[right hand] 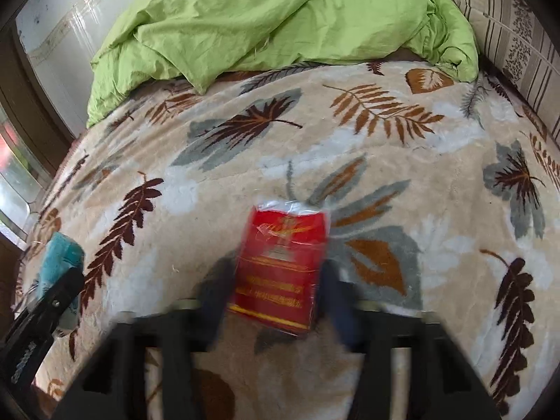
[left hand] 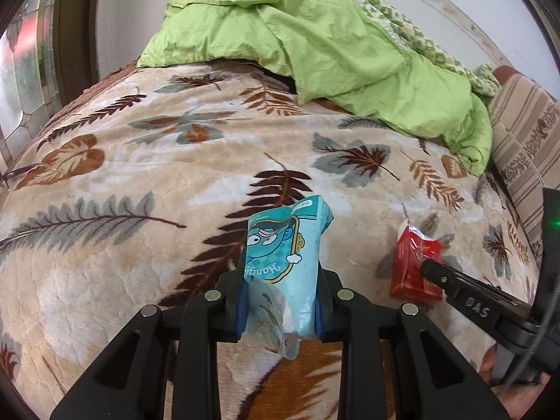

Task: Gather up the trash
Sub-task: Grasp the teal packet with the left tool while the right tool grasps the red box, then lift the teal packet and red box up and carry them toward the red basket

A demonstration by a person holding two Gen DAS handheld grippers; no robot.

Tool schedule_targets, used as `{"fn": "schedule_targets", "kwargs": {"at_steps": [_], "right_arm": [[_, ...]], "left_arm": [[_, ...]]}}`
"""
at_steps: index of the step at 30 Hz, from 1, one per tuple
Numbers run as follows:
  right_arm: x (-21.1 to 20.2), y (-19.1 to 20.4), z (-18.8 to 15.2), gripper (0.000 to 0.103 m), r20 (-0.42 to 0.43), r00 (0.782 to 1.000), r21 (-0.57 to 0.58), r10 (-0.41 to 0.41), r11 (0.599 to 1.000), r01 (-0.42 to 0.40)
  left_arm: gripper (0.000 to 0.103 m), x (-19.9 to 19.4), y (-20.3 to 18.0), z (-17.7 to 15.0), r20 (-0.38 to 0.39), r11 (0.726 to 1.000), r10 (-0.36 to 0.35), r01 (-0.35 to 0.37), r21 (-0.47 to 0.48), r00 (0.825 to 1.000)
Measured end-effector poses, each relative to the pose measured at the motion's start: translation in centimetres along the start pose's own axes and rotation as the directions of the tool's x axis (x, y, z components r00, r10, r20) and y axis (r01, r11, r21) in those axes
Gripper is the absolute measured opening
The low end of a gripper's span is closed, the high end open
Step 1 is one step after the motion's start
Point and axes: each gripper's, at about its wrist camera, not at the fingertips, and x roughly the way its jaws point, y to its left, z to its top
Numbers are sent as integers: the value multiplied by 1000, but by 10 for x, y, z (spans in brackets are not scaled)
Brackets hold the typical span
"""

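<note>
Left gripper [left hand: 280, 301] is clamped tight on a light blue snack wrapper [left hand: 285, 262] with a cartoon face on it; both blue pads pinch its sides and the crumpled top sticks up toward 12 o'clock. In the right wrist view that same wrapper shows way over at 9 o'clock.

Right gripper [right hand: 276, 294] sits around a red packet [right hand: 281, 266] in clear cellophane, one finger on each side. The shot is pretty blurry there, so I honestly can't tell if the pads are actually pressing on it or just standing close. The packet lies flat on the leaf-print blanket [left hand: 140, 175]. From the left wrist view it's at about 3 o'clock of the wrapper, near it but not touching.

Crumpled green sheet [right hand: 280, 17] is piled up at 12 o'clock, striped cushion [right hand: 511, 42] off at 2 o'clock.
</note>
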Motion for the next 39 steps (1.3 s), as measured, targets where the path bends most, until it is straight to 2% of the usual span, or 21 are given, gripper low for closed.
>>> {"fn": "schedule_targets", "kwargs": {"at_steps": [8,9,11,14,20,22,25,27,28,29,34,39], "right_arm": [[-12,-30,-3,29,-8,998,34,59,998,-58],[-13,-32,-3,35,-4,997,49,73,996,-73],[-14,-34,-2,57,4,993,87,122,989,-122],[-10,-25,-2,60,-5,990,93,139,986,-138],[12,-10,4,61,-22,997,86,67,994,-65],[18,-7,6,68,-13,999,76,50,996,-49],[24,2,6,72,-8,999,40,44,998,-44],[23,7,4,68,1,999,22,49,999,-49],[21,6,4,51,7,998,28,66,997,-66],[20,5,5,40,12,996,35,93,995,-93],[6,2,7,23,54,992,32,112,993,-113],[-22,-2,7,23,138,985,-1,107,994,-108]], "left_arm": [[27,4,-12,-3,-9,1000,-13,13,17,1000],[27,4,-12,-3,-7,1000,-9,9,16,1000],[27,4,-10,-2,-4,1000,-5,5,9,1000],[27,3,-4,-1,0,1000,5,-5,-6,1000],[27,0,6,0,4,1000,7,-7,-21,1000],[27,0,5,0,2,1000,7,-7,-17,1000],[27,1,5,0,-4,1000,1,-1,-12,1000],[27,1,4,0,-1,1000,1,-1,-9,1000],[27,0,4,0,1,1000,0,0,-8,1000],[27,0,4,0,2,1000,-1,1,-7,1000],[27,-2,1,0,5,1000,-6,6,0,1000],[27,-5,-9,-1,20,999,-26,26,20,999]]}}
